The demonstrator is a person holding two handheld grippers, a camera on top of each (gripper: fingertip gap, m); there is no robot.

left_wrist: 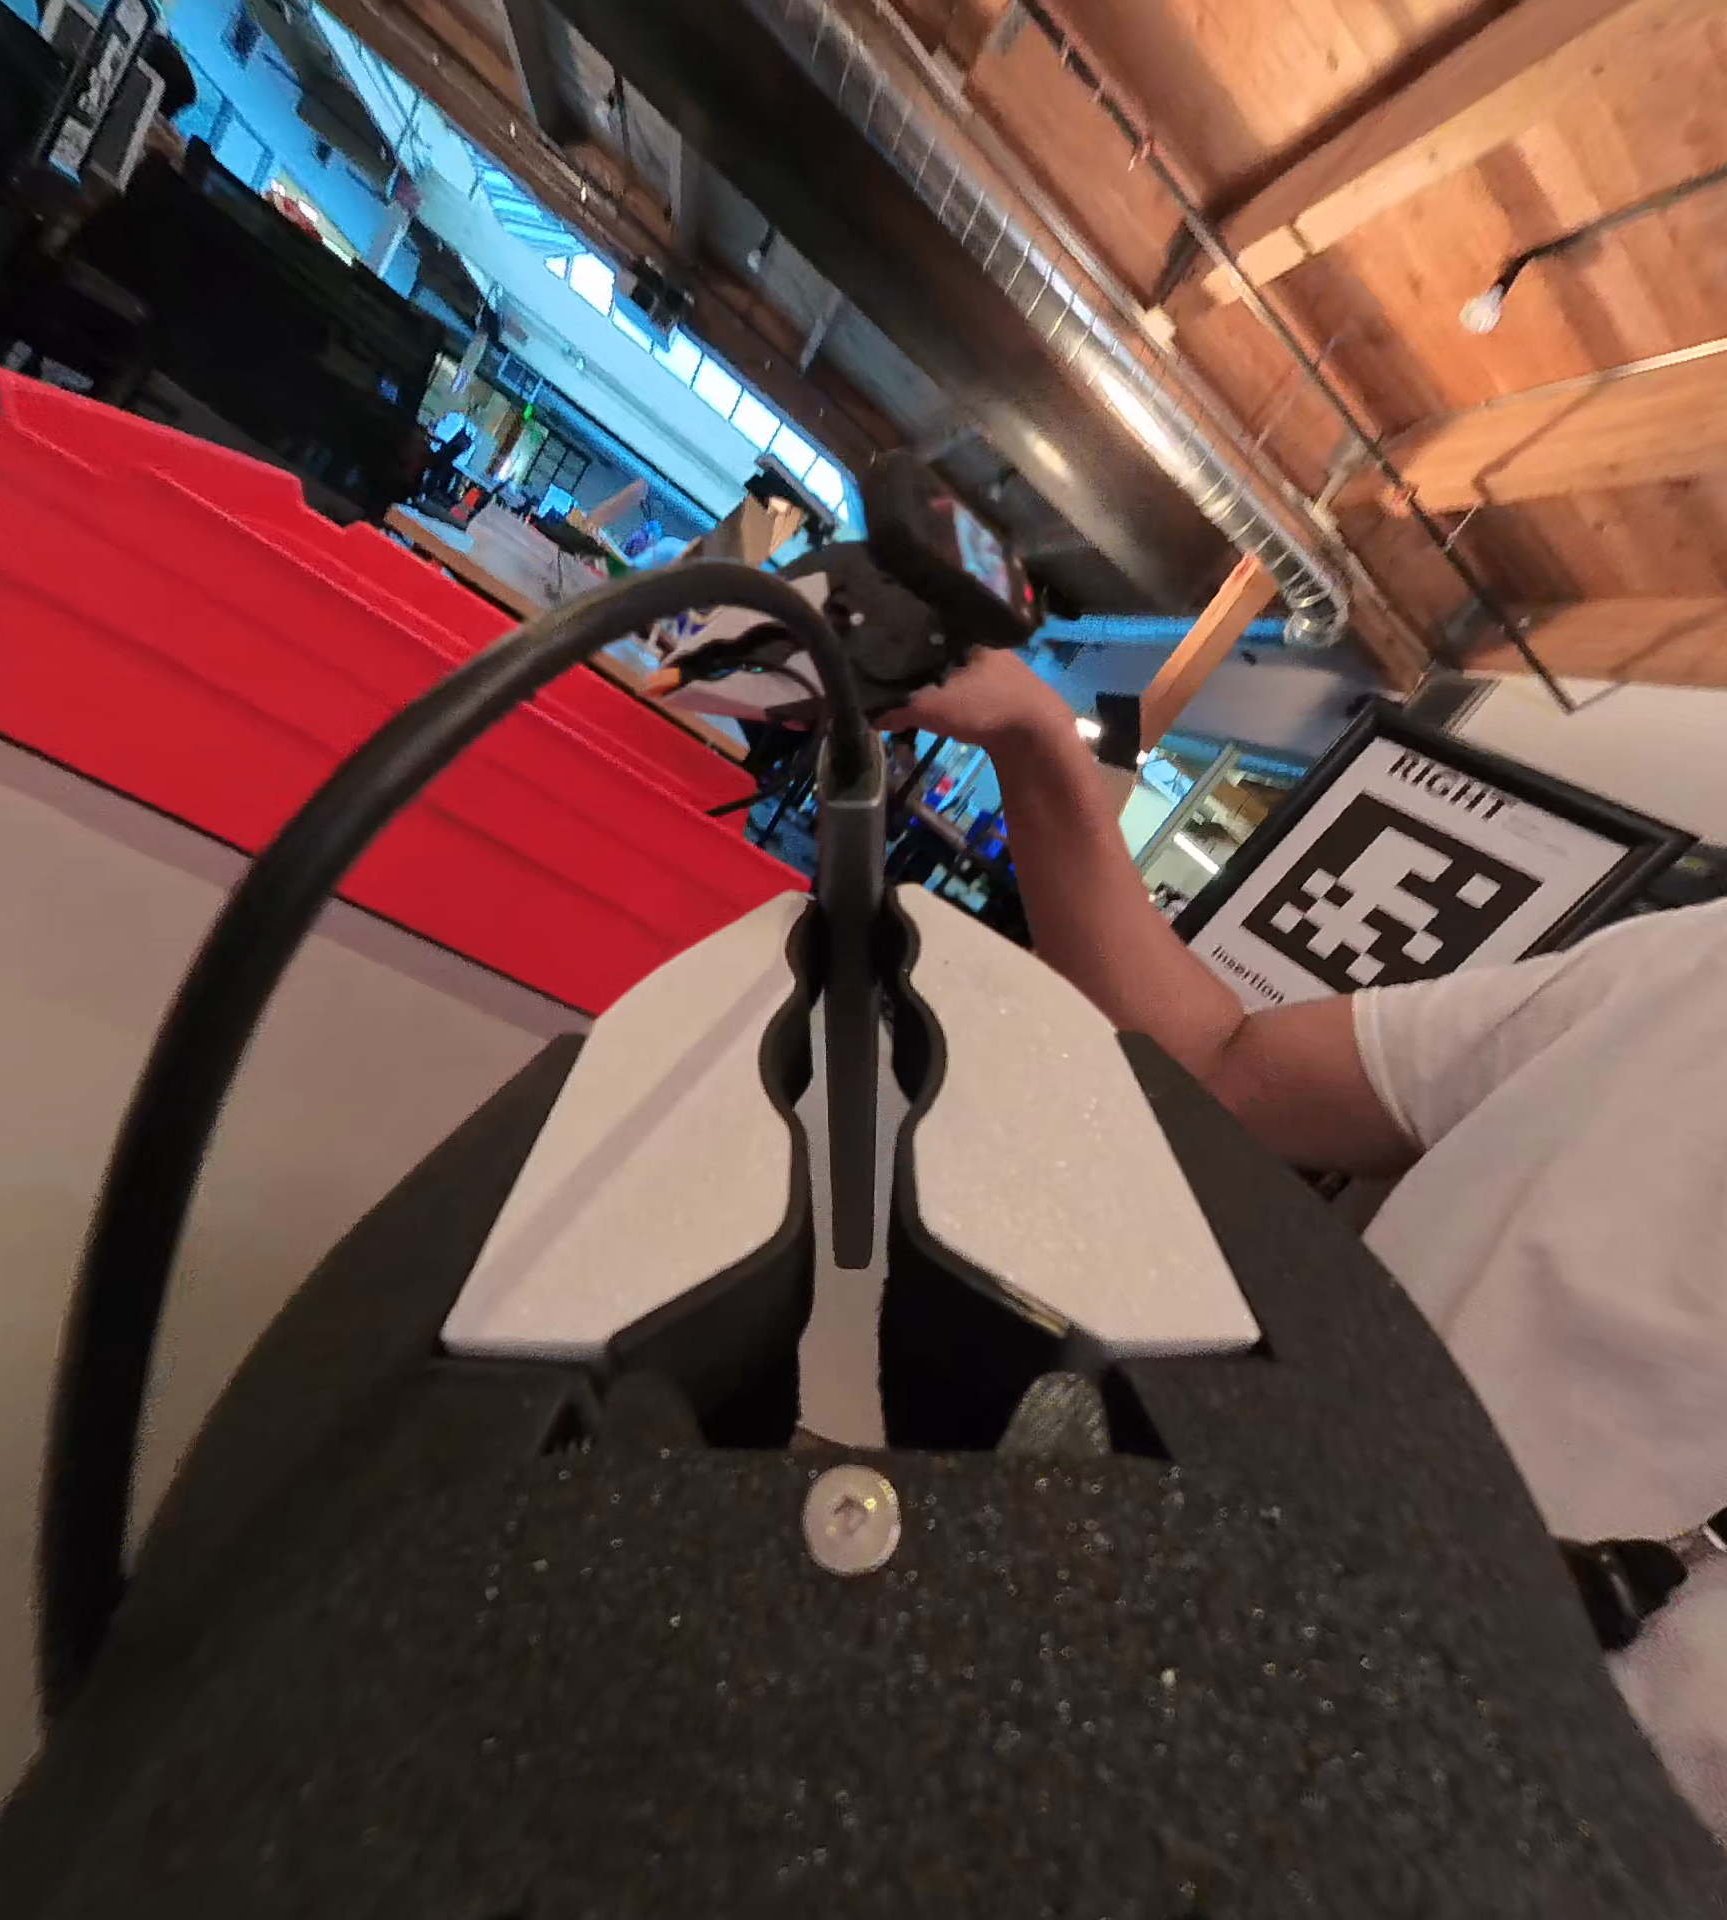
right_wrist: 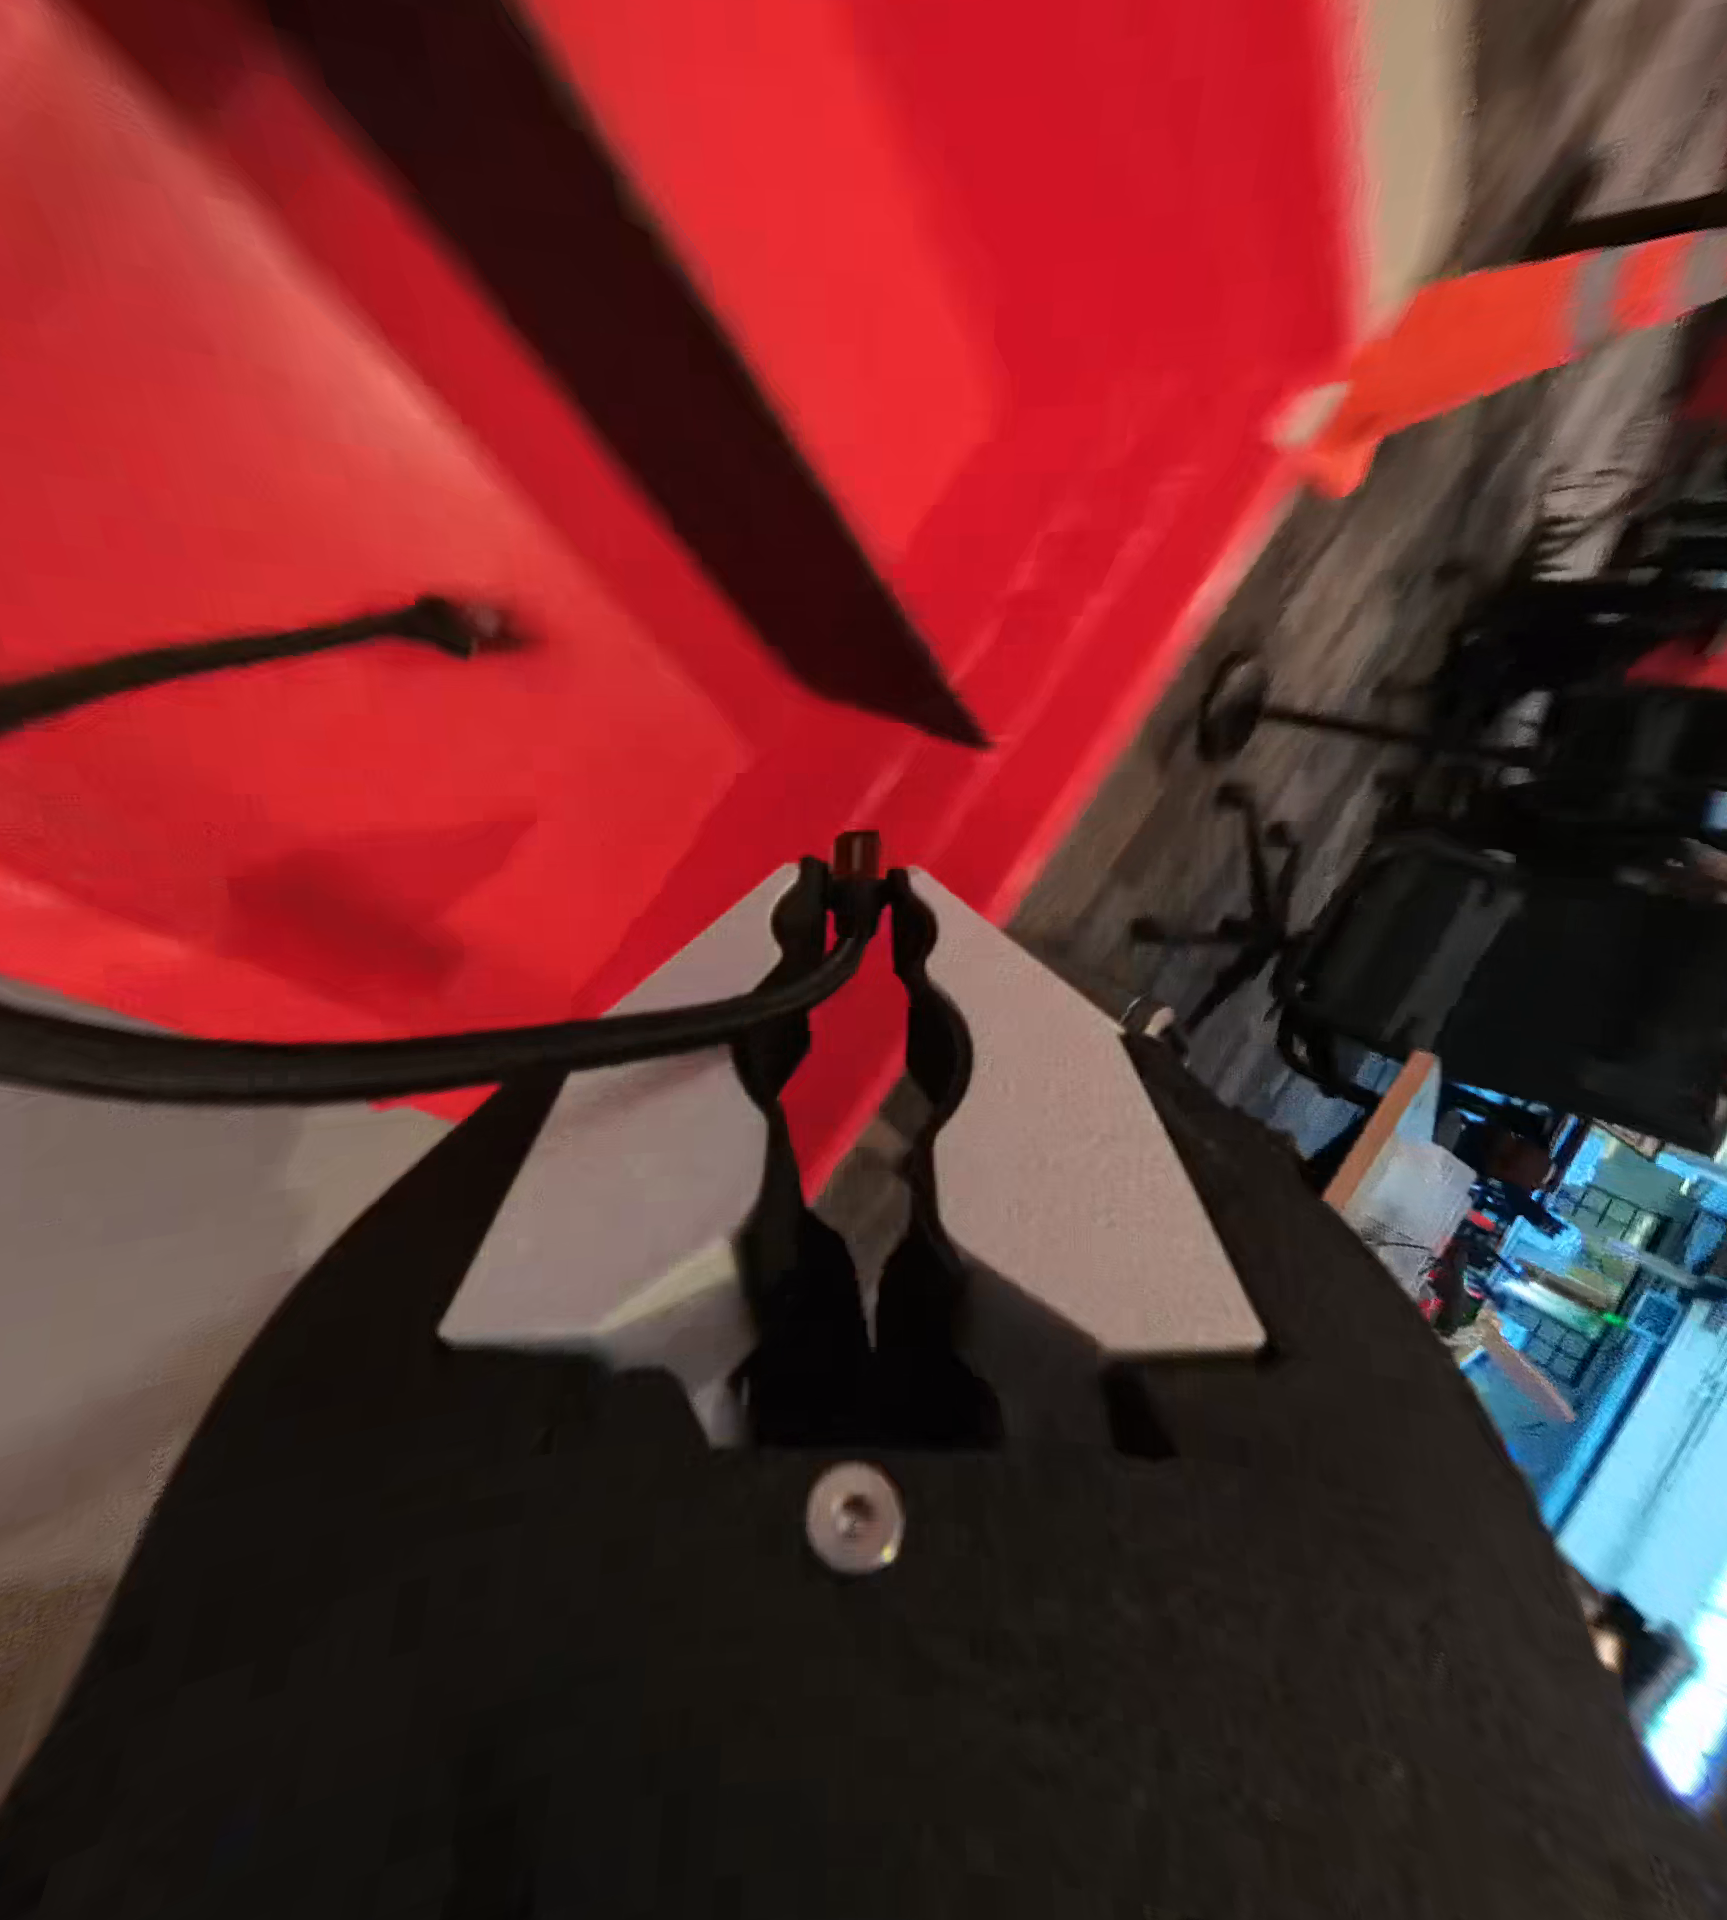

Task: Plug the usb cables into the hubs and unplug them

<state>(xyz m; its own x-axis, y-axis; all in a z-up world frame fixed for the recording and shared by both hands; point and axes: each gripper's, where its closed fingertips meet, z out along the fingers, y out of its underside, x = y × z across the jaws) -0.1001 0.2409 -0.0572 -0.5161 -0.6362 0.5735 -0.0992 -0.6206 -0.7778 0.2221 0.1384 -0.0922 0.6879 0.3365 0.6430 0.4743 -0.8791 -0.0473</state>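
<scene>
In the left wrist view my left gripper [left_wrist: 851, 914] is shut on a slim dark adapter body [left_wrist: 851, 1039], held edge-on between the pads. A thick black cable [left_wrist: 246, 987] leaves its far end and arcs up and to the left. Beyond it a person's hand holds the right gripper [left_wrist: 911, 613] above a red bin [left_wrist: 215, 623]. In the right wrist view my right gripper [right_wrist: 854, 883] is shut on a small plug [right_wrist: 855, 854] at the end of a black cable [right_wrist: 319, 1065] that runs off left. It is held over the red bin [right_wrist: 215, 364].
The red bin stands on a white table [left_wrist: 28, 1039]. Inside it lie a dark flat strip [right_wrist: 630, 364] and another black cable end [right_wrist: 454, 623]. A framed black-and-white marker board [left_wrist: 1399, 894] stands to the right, and a person's white-shirted arm [left_wrist: 1565, 1091] is close by. A black chair [right_wrist: 1524, 987] stands beyond the table. There is about 35 cm between the tips of the two grippers.
</scene>
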